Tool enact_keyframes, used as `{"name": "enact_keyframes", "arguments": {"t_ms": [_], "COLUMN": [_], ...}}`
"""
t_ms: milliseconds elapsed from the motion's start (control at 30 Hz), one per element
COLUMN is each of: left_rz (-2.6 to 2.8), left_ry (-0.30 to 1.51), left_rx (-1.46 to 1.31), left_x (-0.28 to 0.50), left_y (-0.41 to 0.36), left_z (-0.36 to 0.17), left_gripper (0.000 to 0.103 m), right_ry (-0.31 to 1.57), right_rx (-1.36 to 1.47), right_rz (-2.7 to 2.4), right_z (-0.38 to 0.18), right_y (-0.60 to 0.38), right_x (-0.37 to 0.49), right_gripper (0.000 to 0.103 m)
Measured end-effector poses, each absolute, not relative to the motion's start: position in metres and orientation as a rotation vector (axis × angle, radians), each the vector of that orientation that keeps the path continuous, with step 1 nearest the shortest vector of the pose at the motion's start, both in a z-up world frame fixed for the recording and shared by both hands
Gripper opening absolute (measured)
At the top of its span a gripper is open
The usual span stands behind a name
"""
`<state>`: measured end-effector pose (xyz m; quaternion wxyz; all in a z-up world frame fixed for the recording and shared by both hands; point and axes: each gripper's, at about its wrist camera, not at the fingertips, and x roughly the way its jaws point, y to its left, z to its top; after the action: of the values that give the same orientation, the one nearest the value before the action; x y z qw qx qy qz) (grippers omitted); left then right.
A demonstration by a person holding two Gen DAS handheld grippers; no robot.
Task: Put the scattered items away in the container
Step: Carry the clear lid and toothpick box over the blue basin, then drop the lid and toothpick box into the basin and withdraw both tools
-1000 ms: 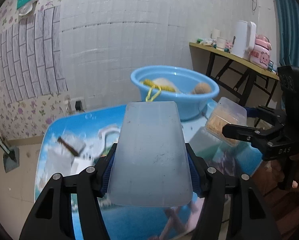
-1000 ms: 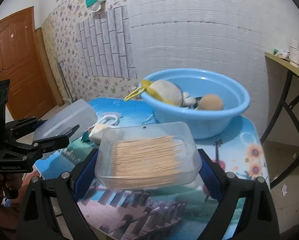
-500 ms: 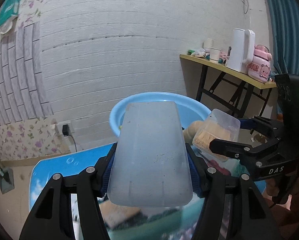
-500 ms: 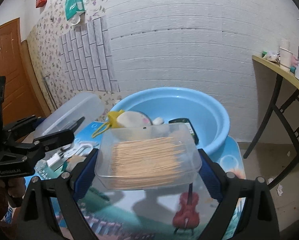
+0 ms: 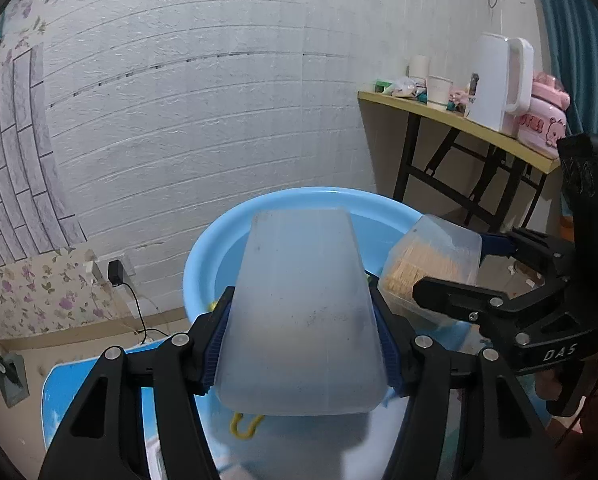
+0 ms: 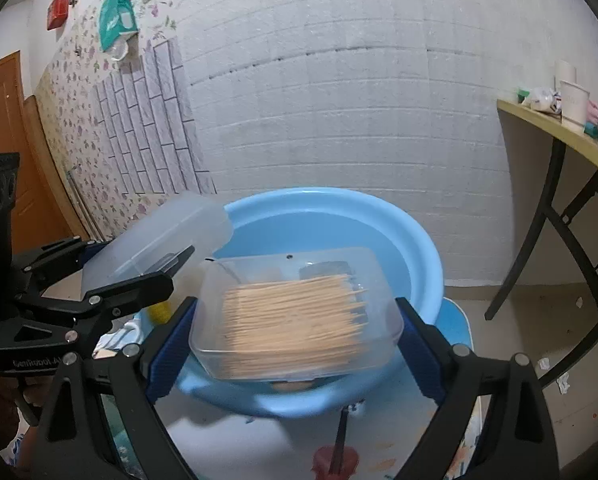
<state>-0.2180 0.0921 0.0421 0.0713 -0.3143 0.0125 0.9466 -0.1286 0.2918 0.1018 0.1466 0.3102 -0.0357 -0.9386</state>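
Left gripper (image 5: 303,344): pads pinch a frosted plastic lid (image 5: 299,312) by its two long sides; lid held flat-ish, tilted forward, hanging over the near rim of the blue basin (image 5: 219,240).
Frosted lid, position: seen from the right wrist view it sits just left of the other load, over the basin's left rim.
Blue basin: stands on the picture-printed surface (image 6: 455,320) against the white wall; something yellow (image 5: 247,428) shows in it beneath the lid; the rest of its contents are mostly hidden.
Right gripper (image 6: 295,320): jaws wide, clamped on a clear box of wooden sticks (image 6: 295,312) by its short ends; box hangs above the basin's near half, level or slightly tipped.
Step in hand: carry phase ending; both loads are over the container, neither released.
Next move, judged: lower each load inside the rim, then spread the jaws; stagger the drops so lid and box do not collide.
Risk, judged: box tipping and spilling sticks.
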Motion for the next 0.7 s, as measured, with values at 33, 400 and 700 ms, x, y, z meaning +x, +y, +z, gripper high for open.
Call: {"name": "enact_keyframes", "arguments": {"t_ms": [33,400,700], "left_rz": [2.84,2.843,2.838], "left_ry": [0.042,0.05,0.043], "left_rx": [-0.954,-0.946,-0.886], "left_x": [-0.222,-0.232,-0.217], "left_y": [0.093,0.094,0.092], "left_z": [0.04,0.042,0.052], "left_gripper": [0.062,0.067,0.076], "right_ry": [-0.108,-0.152,-0.131], "right_rx": [0.889,0.909,0.931], "right_rz": [-2.701,-2.695,-2.727], "right_z": [0.102,0.1,0.106], "right_y": [0.293,0.295,0.292], "right_x": [-0.131,-0.145,-0.136], "right_gripper": [0.094,0.094,0.094]}}
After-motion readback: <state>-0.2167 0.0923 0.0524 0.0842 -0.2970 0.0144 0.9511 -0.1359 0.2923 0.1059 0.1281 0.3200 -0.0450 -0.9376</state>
